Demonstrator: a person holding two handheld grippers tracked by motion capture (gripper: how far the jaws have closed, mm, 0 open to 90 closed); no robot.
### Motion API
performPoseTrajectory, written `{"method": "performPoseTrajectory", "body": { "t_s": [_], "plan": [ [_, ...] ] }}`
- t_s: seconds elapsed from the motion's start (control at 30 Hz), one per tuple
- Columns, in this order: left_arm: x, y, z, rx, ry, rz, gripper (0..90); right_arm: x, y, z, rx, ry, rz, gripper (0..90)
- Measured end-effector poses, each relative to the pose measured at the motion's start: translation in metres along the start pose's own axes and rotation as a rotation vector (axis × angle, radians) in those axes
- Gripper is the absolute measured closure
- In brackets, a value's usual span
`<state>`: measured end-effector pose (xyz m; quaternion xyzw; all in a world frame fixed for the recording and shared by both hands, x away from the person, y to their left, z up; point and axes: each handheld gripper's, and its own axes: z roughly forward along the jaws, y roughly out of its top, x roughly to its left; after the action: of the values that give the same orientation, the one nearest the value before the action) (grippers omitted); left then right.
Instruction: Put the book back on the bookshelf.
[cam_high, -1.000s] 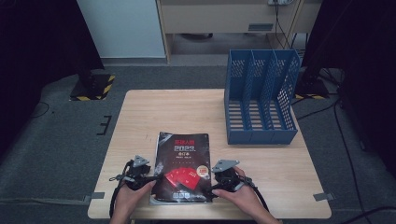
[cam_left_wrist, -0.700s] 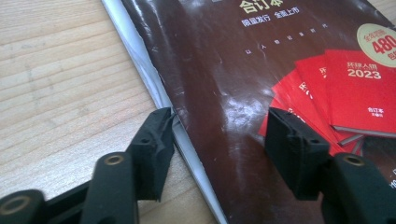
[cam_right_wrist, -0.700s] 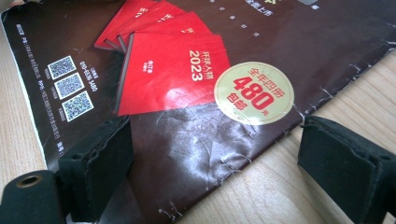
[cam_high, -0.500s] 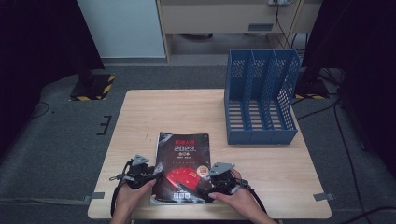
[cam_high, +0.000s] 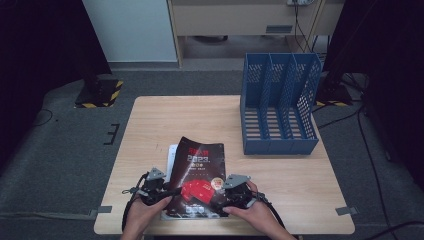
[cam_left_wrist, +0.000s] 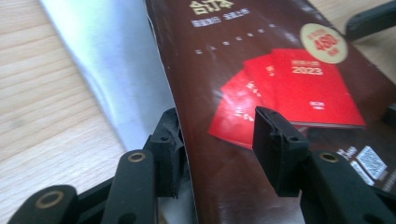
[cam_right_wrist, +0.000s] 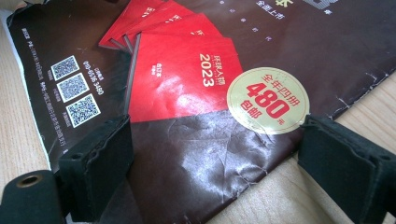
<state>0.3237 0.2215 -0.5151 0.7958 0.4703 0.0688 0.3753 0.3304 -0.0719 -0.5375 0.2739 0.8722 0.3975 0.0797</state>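
Dark brown and glossy, one magazine (cam_high: 199, 176) lies on the near half of the light wooden table (cam_high: 165, 117), with its bottom edge close to the person's side. Its cover carries a fan of red booklets marked 2023, one round cream sticker printed 480, and three QR codes in a column by the lower corner, as the right gripper view shows. The cover's left edge is lifted, baring a pale inner page (cam_left_wrist: 116, 70) beneath it.

Two grippers work at it, one in each hand. The left gripper (cam_left_wrist: 217, 149) straddles the raised left edge of the cover: one jaw sits under the edge against the white page, the other hangs above the brown surface with a clear gap, so the cover is between the jaws but not pinched. Those jaws have just been closing. The right gripper (cam_right_wrist: 215, 163) rests at the magazine's lower right corner with its jaws spread wide, one over the cover near the QR codes, the other over bare wood beyond the creased edge; it grasps nothing.

One blue file rack (cam_high: 278, 107) with three slots stands upright at the far right of the table, well apart from the magazine and both hands.
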Motion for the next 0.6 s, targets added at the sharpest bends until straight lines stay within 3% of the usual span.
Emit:
{"method": "performPoseTrajectory", "body": {
  "t_s": [0.17,0.27,0.43,0.6],
  "plan": [
    [-0.007,0.003,-0.002,-0.021,-0.027,0.019,54.4,0.000,0.000,0.000,-0.001,0.001,0.000,10.7],
    [-0.014,0.006,0.000,-0.016,-0.002,0.050,50.7,0.000,0.000,-0.001,-0.001,0.002,-0.001,10.8],
    [-0.012,0.009,0.008,-0.009,0.009,0.048,50.2,0.000,-0.001,-0.001,-0.001,0.004,-0.001,10.8],
    [-0.010,0.017,0.021,-0.005,-0.029,0.061,48.8,-0.001,0.000,0.000,0.001,0.006,-0.007,10.6]
  ]
}}
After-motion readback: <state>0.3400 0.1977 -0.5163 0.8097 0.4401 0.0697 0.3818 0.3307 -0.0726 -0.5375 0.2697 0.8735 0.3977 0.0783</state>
